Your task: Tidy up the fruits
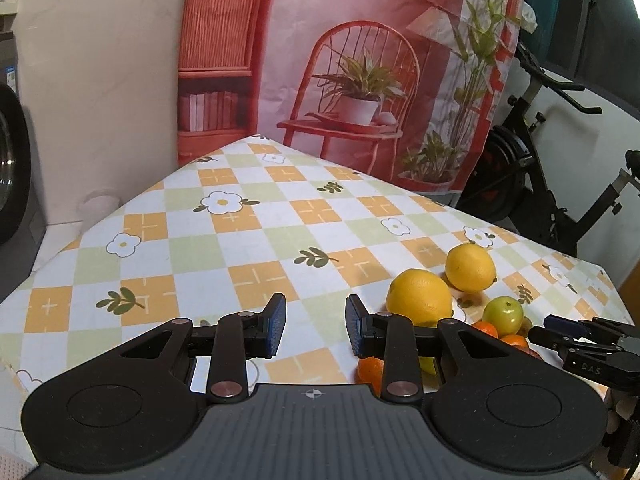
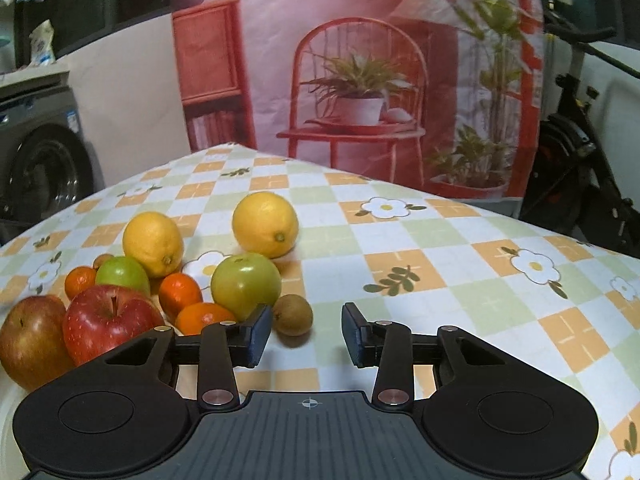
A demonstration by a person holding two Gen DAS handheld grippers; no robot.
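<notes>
Fruit pile: heaped on the checked tablecloth (image 2: 440, 240), at left in the right wrist view and at lower right in the left wrist view.
Lemons: two, yellow, dimpled skin; far lemon (image 2: 265, 225) stands apart behind the heap, near lemon (image 2: 153, 243) leans on the pile.
Green apples: two, glossy; front green apple (image 2: 245, 284) just beside the kiwi, rear green apple (image 2: 123, 274) behind the red one.
Red apples: two; bright red apple (image 2: 106, 320) speckled, stem hollow up; duller red-brown apple (image 2: 30, 340) at the left edge, touching it.
Tangerines: three visible, small, orange; front tangerine (image 2: 204, 318), middle tangerine (image 2: 180, 294), back tangerine (image 2: 80, 280).
Kiwi (image 2: 293, 314): one, brown, fuzzy, at the right edge of the heap.
Small brown fruit behind the rear green apple: one, too hidden to name.
Open room: bare cloth to the right of the heap and across the far corner; table edges drop off left and right.
Left gripper (image 1: 316, 330): jaws narrowly apart, nothing between them, over bare cloth left of the pile.
Right gripper (image 2: 304, 334): jaws narrowly apart, empty, kiwi just beyond its left finger.
</notes>
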